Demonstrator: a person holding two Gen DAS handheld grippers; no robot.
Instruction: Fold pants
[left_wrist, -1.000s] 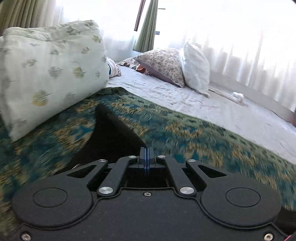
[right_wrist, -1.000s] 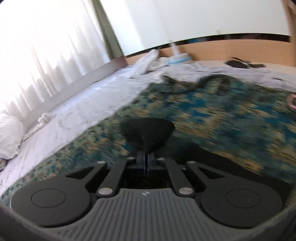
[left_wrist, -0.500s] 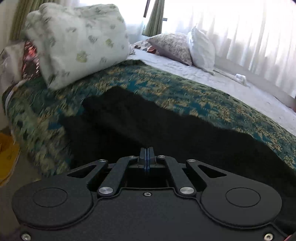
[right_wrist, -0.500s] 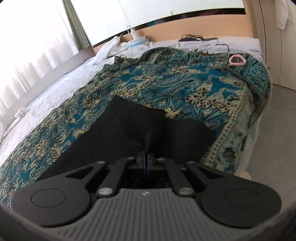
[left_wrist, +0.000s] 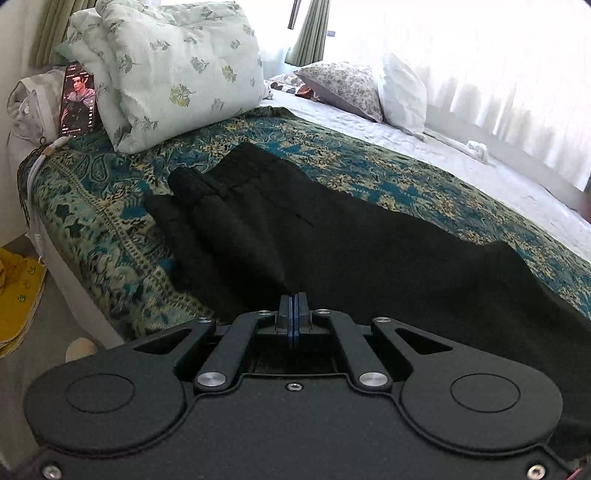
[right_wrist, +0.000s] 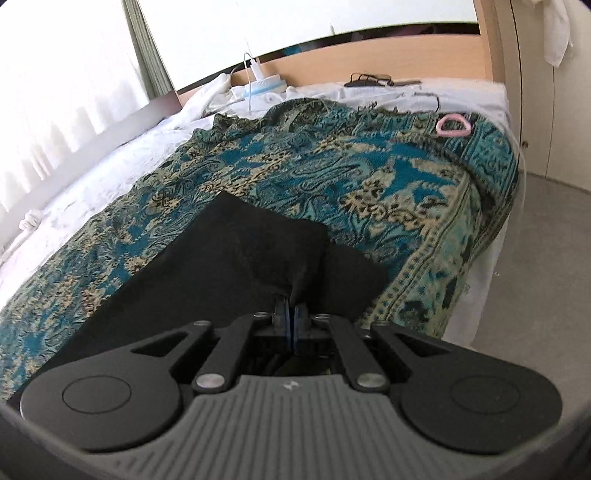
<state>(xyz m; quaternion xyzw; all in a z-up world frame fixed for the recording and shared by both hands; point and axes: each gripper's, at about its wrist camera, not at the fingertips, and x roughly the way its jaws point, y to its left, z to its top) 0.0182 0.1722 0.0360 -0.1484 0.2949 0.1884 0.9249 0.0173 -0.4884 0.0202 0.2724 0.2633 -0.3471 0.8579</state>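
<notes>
pants (left_wrist: 332, 236) now spread flat, black, creased, both claws clenched on fabric

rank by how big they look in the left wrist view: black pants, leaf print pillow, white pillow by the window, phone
1. black pants, though nearest the camera
2. leaf print pillow
3. white pillow, farther off, so its true size is unsure
4. phone
</notes>
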